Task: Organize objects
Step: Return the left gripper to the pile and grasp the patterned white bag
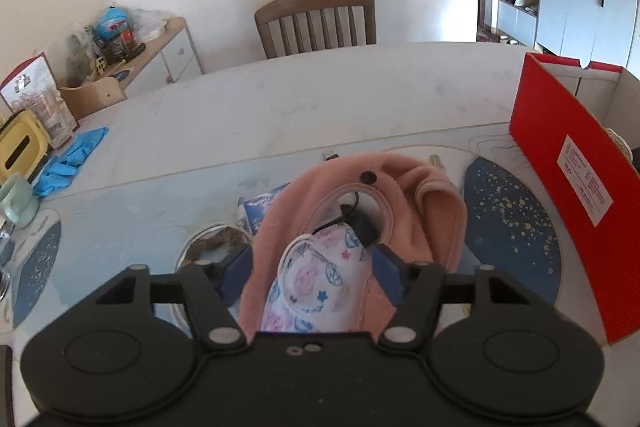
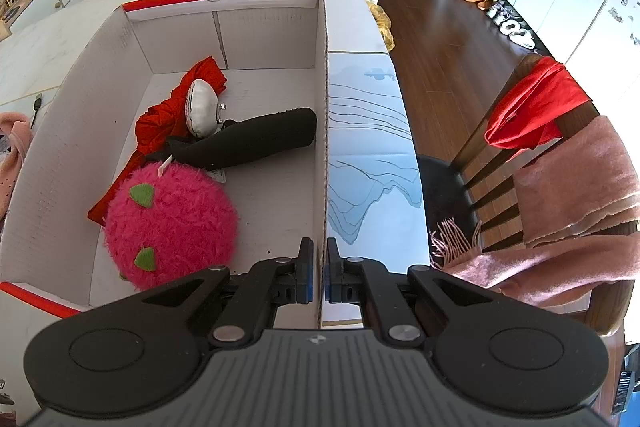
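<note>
Clamping the box wall (image 2: 324, 131), right gripper (image 2: 319, 275); left gripper (image 1: 316, 267) grips pink garment (image 1: 360, 187).

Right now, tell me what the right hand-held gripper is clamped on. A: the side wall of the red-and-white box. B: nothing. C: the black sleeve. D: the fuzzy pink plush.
A: the right hand-held gripper has its fingers closed on either side of the box wall, with the pink plush lying free inside.

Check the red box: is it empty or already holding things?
Holding things: the red box contains a pink plush, red cloth and a black roll.
</note>
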`<state>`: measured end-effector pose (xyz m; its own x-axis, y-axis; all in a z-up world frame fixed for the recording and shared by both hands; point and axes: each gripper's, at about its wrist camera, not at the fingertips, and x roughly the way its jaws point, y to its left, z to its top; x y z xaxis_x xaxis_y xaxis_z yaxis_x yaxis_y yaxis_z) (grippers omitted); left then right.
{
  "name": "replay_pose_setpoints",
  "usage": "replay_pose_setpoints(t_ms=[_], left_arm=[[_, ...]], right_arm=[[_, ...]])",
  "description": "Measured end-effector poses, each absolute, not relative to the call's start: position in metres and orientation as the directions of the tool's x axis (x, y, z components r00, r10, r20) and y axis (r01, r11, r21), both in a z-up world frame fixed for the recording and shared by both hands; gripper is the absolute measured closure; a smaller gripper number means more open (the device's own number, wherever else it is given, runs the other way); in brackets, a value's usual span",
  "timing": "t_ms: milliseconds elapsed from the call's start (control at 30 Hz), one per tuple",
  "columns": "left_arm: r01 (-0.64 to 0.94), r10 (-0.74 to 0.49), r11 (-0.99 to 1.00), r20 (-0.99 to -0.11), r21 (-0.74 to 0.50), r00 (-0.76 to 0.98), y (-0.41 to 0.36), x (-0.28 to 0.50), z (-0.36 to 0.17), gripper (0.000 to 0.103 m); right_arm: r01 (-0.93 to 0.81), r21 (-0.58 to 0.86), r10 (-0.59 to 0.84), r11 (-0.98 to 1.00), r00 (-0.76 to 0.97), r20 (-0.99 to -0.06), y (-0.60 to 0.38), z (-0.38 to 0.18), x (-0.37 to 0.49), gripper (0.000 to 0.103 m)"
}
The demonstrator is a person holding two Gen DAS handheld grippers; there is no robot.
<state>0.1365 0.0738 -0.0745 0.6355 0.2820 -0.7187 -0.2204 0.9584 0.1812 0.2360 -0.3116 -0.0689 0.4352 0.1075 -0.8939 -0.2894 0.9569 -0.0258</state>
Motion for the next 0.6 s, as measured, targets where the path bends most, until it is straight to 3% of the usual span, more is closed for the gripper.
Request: replay_pose_setpoints(t_ms=[433, 467, 500, 600], left_arm=[[-0.167, 0.270, 0.963, -0.767, 0.212, 0.582, 0.089, 0.159, -0.100, 0.060], [-0.163, 0.264, 0.964, -0.773, 0.208, 0.576, 0.090, 0.158, -0.102, 0.066], [-0.160, 0.259, 0.966, -0.778, 0.203, 0.572, 0.091, 0.158, -0.104, 0.078], [-0.180, 0.280, 0.960, -0.773, 0.215, 0.569, 0.092, 0.154, -0.105, 0.096]], right_arm=[[-0.282, -0.031, 0.099, 0.959, 0.437, -0.894, -0.311, -0.068, 0.234, 0.099], [-0.281, -0.031, 0.099, 0.959, 0.436, -0.894, -0.311, -0.068, 0.234, 0.099], [-0.279, -0.030, 0.099, 0.960, 0.436, -0.894, -0.311, -0.069, 0.234, 0.099], [-0.277, -0.030, 0.098, 0.960, 0.436, -0.894, -0.311, -0.069, 0.234, 0.099]])
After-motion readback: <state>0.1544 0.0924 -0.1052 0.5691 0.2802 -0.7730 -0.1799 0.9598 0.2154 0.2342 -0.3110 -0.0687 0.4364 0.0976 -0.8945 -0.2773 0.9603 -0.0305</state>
